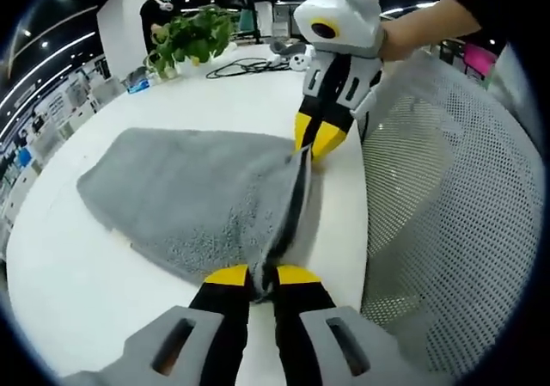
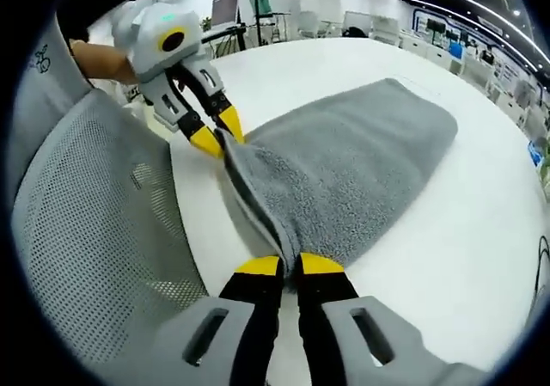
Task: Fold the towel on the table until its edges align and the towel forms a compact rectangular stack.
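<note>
towel (image 1: 189,201): grey terry, already doubled, lying on the white tabletop (image 1: 77,291); its near edge runs taut between the two claws, the rest spreads away toward 10 o'clock in the left gripper view.
left claw (image 1: 262,274): yellow tips closed on one corner of the towel's near edge, at 6 o'clock of its own view; it also appears at 10 o'clock in the right gripper view.
right claw (image 2: 290,264): pinched tight on the other corner of that edge (seen from the left gripper view it comes in at 1 o'clock, a person's hand behind it).
mesh chair (image 2: 94,231): grey backrest just beside the tabletop edge, close to both claws.
plant (image 1: 191,35): potted, far side of tabletop at 11 o'clock, well apart from the towel; black cable (image 1: 245,64) coiled near it.
step, my guess: held edge about to be carried over to the far edge for the next fold.
risk 1: a thin pinch on thick pile could slip a corner out mid-carry, so edges land skewed.
risk 2: claws moving at unequal pace would twist the layers, giving a crooked stack.
risk 3: lifting too low drags the bottom layer and bunches it.
risk 4: the towel sits near the tabletop edge, so it could snag on the chair or slide off.
</note>
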{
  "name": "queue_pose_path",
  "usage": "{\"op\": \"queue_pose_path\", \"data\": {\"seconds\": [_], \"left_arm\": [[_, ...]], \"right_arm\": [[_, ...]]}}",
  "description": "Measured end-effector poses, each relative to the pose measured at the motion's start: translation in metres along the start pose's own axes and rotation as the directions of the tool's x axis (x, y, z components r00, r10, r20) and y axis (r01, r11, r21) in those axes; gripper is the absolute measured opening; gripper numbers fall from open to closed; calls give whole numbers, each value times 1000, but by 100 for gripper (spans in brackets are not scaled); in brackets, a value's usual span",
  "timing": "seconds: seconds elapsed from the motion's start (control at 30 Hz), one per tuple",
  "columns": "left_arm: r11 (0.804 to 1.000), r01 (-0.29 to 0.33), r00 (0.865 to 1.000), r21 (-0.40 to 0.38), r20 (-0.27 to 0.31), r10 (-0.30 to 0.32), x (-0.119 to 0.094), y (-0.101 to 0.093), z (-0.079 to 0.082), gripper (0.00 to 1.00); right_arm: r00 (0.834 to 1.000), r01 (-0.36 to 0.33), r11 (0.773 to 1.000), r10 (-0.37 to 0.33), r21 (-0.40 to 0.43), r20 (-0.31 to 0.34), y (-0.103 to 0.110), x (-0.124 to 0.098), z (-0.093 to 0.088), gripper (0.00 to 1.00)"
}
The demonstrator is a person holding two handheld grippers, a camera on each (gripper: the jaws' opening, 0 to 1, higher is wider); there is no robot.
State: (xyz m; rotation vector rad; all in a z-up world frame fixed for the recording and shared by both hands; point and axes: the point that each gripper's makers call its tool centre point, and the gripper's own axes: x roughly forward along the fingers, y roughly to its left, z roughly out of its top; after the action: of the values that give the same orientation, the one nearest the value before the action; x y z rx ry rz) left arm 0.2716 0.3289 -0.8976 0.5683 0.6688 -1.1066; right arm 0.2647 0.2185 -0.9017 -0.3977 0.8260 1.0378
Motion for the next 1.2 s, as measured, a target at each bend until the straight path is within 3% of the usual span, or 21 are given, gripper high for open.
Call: {"op": "queue_pose_path", "data": {"seconds": [0.5, 0.6, 0.87, 1.2], "left_arm": [[1000, 23, 1000, -16, 21, -22, -32, -12, 24, 9], [1000, 9, 1000, -13, 7, -9, -42, -11, 27, 9], [996, 6, 997, -92, 73, 1, -64, -14, 45, 9], [992, -54, 989, -114, 127, 69, -89, -8, 67, 8]], "right_arm": [[998, 17, 996, -22, 91, 57, 16, -35, 22, 4], [997, 24, 998, -29, 65, 76, 21, -42, 30, 4], [996, 42, 999, -42, 2, 78, 33, -58, 36, 4], [985, 54, 995, -66, 83, 157, 38, -78, 53, 3]]}}
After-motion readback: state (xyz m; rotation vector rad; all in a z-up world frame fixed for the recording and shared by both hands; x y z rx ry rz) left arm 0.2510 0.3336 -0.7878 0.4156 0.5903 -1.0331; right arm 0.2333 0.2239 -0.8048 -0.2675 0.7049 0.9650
